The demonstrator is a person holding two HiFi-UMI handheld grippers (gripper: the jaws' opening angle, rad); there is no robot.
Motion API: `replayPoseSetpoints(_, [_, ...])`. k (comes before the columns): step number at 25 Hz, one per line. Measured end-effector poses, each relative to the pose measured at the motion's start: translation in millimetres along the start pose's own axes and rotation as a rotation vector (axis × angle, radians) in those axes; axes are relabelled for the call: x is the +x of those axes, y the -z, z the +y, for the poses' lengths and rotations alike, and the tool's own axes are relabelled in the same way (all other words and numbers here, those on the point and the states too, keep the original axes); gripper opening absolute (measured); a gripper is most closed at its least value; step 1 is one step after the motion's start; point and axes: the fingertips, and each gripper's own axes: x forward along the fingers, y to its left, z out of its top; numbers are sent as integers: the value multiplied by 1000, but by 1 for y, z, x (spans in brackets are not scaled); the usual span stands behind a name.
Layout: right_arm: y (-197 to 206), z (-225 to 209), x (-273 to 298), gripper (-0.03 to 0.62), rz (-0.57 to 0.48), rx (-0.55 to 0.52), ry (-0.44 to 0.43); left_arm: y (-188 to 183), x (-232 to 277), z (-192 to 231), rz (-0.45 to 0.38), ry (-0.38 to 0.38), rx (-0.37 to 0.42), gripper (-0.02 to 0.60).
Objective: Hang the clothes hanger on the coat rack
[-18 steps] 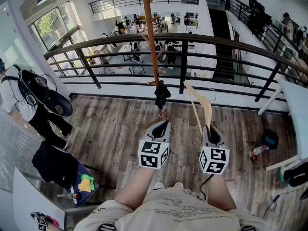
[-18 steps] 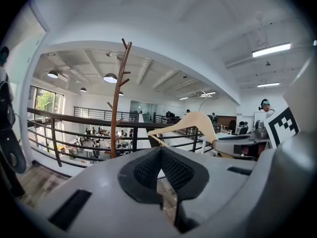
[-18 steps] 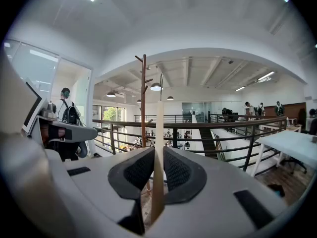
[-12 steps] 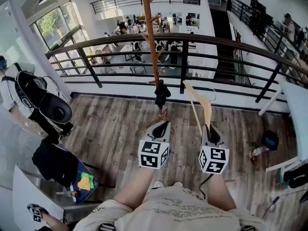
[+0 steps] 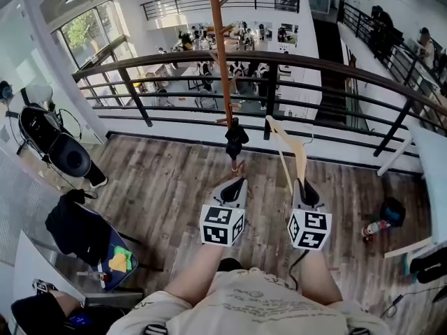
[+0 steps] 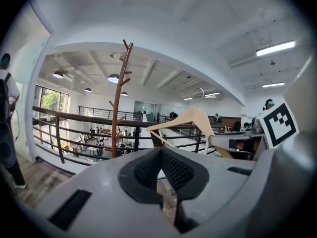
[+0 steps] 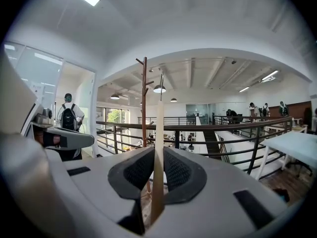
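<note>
The coat rack (image 5: 221, 61) is a tall brown wooden pole with short pegs, standing by the railing; a black item (image 5: 235, 137) hangs low on it. My right gripper (image 5: 306, 190) is shut on one arm of a pale wooden hanger (image 5: 293, 155), which rises tilted, its metal hook uppermost, right of the pole. In the right gripper view the hanger (image 7: 158, 152) stands edge-on between the pads, and the coat rack (image 7: 144, 103) is just left of it. My left gripper (image 5: 234, 187) is shut and holds nothing. In the left gripper view the hanger (image 6: 190, 119) is right of the coat rack (image 6: 118, 103).
A dark metal railing (image 5: 279, 58) runs across behind the rack, with an open lower floor beyond. A chair draped in black clothing (image 5: 77, 229) stands at the left, and a white table (image 5: 433, 166) at the right. A bottle (image 5: 374, 227) lies on the wooden floor.
Both grippers and the hanger keep their places. The head view has shifted slightly, and the person with a backpack at the left has moved toward the left edge.
</note>
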Motion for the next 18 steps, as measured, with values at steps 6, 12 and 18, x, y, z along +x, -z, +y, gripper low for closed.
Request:
replayPoseSetpoints(6, [-5,-7,10,51,-13,-14,-13,2,9,-4,4,-12,-3,5])
replayPoseSetpoints(12, [-10,-9,30,51,-21,-22,-20,-5,23,13,-16,-26,-8,5])
replayPoseSetpoints(18, [-15,-20,53,51,-20,-38,-15,-17,54,19,-32,-7,-5,5])
